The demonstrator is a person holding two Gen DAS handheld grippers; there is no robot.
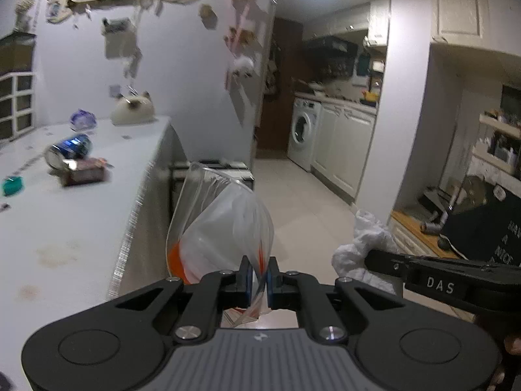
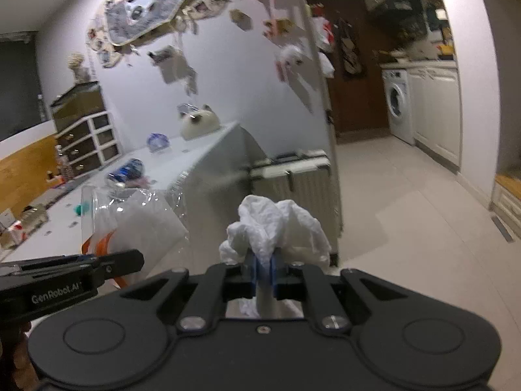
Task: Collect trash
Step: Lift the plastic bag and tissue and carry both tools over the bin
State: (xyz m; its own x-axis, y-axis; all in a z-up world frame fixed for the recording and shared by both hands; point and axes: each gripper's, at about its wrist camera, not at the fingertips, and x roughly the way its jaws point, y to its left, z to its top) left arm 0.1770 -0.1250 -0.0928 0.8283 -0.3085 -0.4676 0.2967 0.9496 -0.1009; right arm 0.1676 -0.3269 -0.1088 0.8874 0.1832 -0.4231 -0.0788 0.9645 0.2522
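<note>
Clamped in the left gripper (image 1: 258, 277): the edge of a clear plastic bag (image 1: 224, 228) with orange marking low on its side, jaws closed on the film, bag billowing forward just off the near edge of the white table (image 1: 81, 228). Pinched in the right gripper (image 2: 263, 272): a crumpled white paper towel (image 2: 276, 224), blue pads tight on its lower folds, wad bulging above the fingertips, off the table's edge and beside the bag. Both grippers side by side, the right one's black finger visible at the bag's right in the left wrist view. Lying on the table, well beyond the bag: a blue can (image 1: 70, 150) on its side, touching a dark reddish wrapper packet (image 1: 86, 172); nearer the table's left edge, a small teal item (image 1: 13, 185). Farther back on the table, a bluish crumpled piece (image 1: 83, 120) and a cream cat-shaped ornament (image 1: 133, 110) near the wall. Past the table's end, a white radiator-like unit (image 2: 293, 179); well beyond it, a washing machine (image 1: 304, 130) under a counter.
</note>
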